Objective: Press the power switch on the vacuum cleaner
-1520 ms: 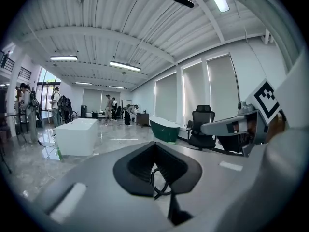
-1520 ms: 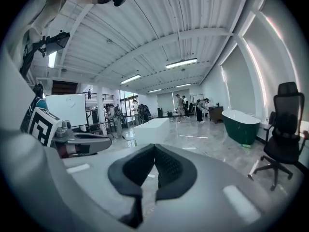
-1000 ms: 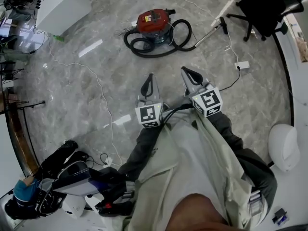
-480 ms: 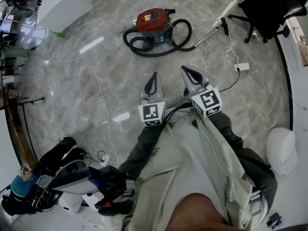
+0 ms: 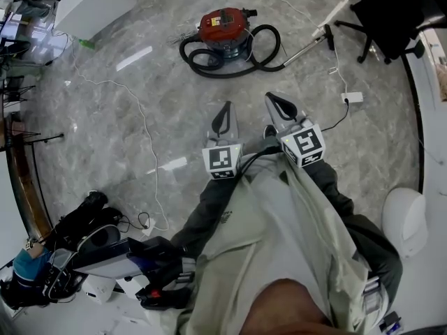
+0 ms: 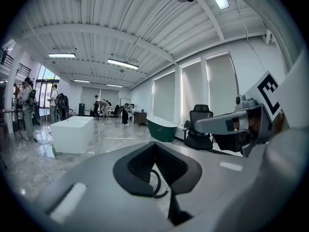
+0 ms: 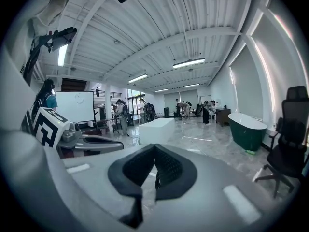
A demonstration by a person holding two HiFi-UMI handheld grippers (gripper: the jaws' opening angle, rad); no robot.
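While the left gripper (image 5: pixel 225 107) and right gripper (image 5: pixel 269 98) both keep their jaws closed together on nothing, the red drum vacuum cleaner (image 5: pixel 223 28) sits well ahead on the grey marble floor (image 5: pixel 105 117), its switch indiscernible, whether pressed or not, and seemingly beyond reach without stepping closer.

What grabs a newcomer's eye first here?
The red canister vacuum cleaner with its coiled black hose sits on the grey marble floor at the head view's top. Below it, the left gripper and right gripper point towards it side by side, fingers shut on nothing.
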